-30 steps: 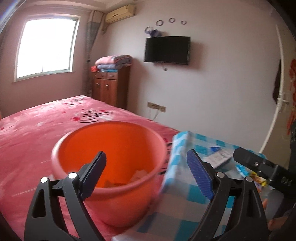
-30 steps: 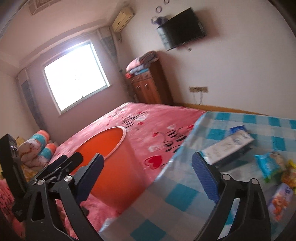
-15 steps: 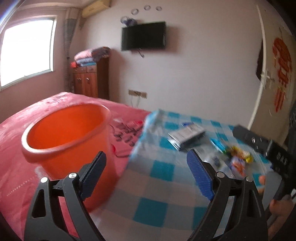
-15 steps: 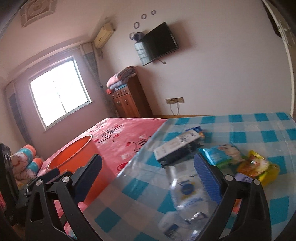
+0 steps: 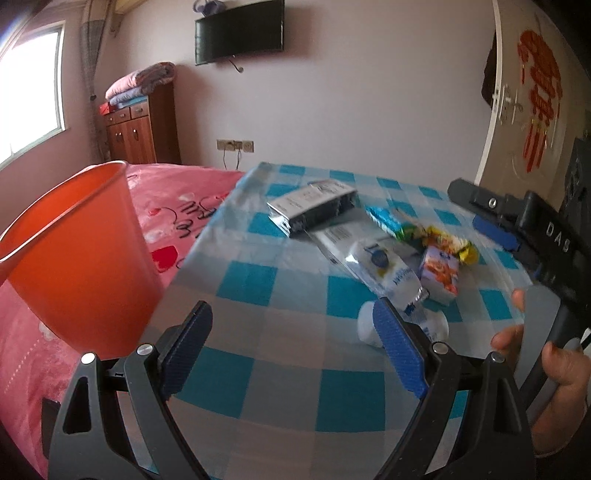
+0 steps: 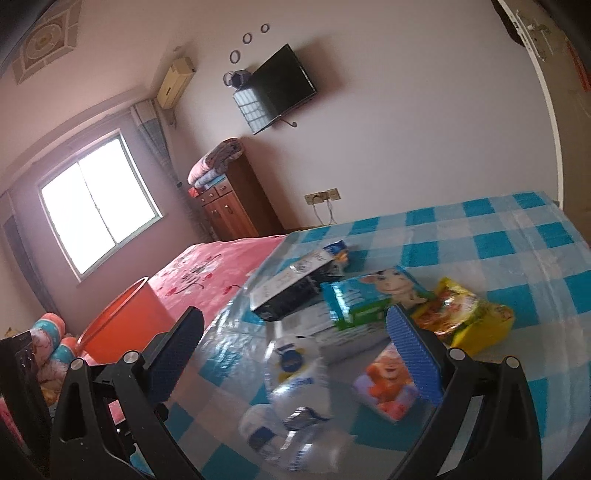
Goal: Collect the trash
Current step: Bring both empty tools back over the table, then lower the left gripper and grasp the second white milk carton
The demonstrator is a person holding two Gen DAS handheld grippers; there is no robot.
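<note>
Trash lies on a blue-checked tablecloth (image 5: 258, 280): a crushed clear bottle (image 6: 295, 373) with a white label, a small purple carton (image 6: 384, 384), a green packet (image 6: 369, 299), a yellow wrapper (image 6: 465, 314) and a black-and-silver box (image 6: 291, 291). An orange bucket (image 5: 74, 258) stands on the pink bed to the left of the table. My left gripper (image 5: 291, 350) is open over the cloth's near part, with the bottle just beyond its right pad. My right gripper (image 6: 295, 358) is open too; the bottle lies ahead between its fingers, untouched.
A pink bed (image 5: 177, 206) runs left of the table. A wooden cabinet (image 5: 144, 129) with folded blankets, a wall television (image 5: 240, 33) and a window (image 6: 99, 214) line the far walls. A hand (image 5: 554, 369) holds the right gripper's handle at the right edge.
Both views have swung right and down, from the orange bucket toward the table. The trash is now nearer and more central. Both pairs of jaws have stayed wide.
</note>
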